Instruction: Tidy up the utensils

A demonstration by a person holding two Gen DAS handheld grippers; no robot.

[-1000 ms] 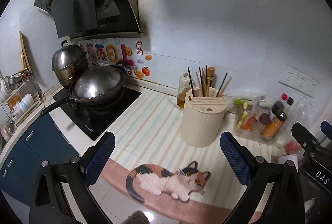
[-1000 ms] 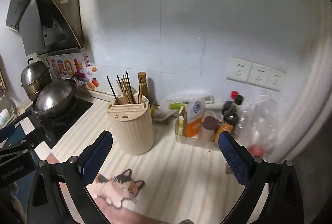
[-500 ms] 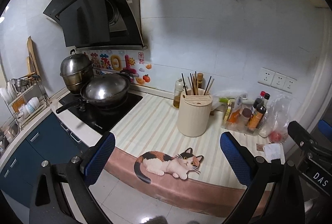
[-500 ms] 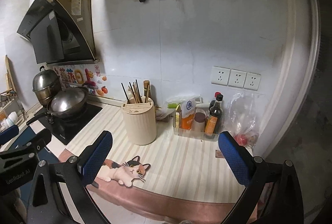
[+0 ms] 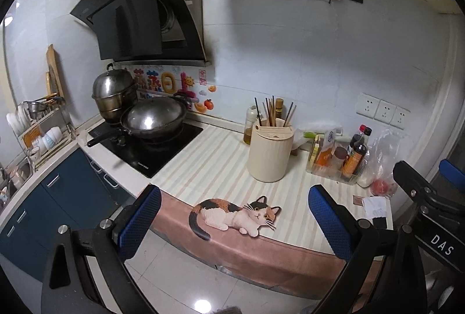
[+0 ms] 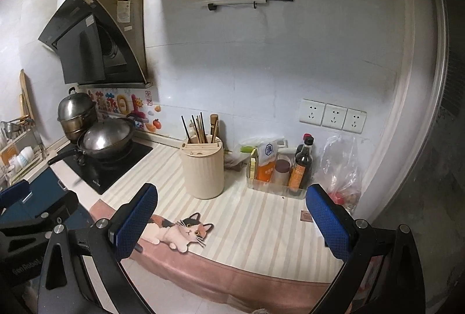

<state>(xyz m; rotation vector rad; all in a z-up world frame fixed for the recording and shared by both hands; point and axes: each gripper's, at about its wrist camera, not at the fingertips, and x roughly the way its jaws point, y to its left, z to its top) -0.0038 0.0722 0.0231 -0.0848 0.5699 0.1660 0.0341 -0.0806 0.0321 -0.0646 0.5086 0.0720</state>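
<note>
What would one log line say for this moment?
left gripper: open, empty | right gripper: open, empty | chopsticks: in holder | phase: off counter

utensil holder (image 5: 271,152): cream, ribbed
counter mat (image 5: 221,165): cream-beige stripes, pink edge, calico cat print
gripper pads (image 6: 136,221): blue
wok (image 5: 154,117): steel grey
cabinets (image 5: 58,192): dark blue

Striped counter (image 5: 221,165) — carrying a cream utensil holder (image 5: 271,151), condiment tray (image 5: 331,173) and induction hob (image 5: 151,145).
</note>
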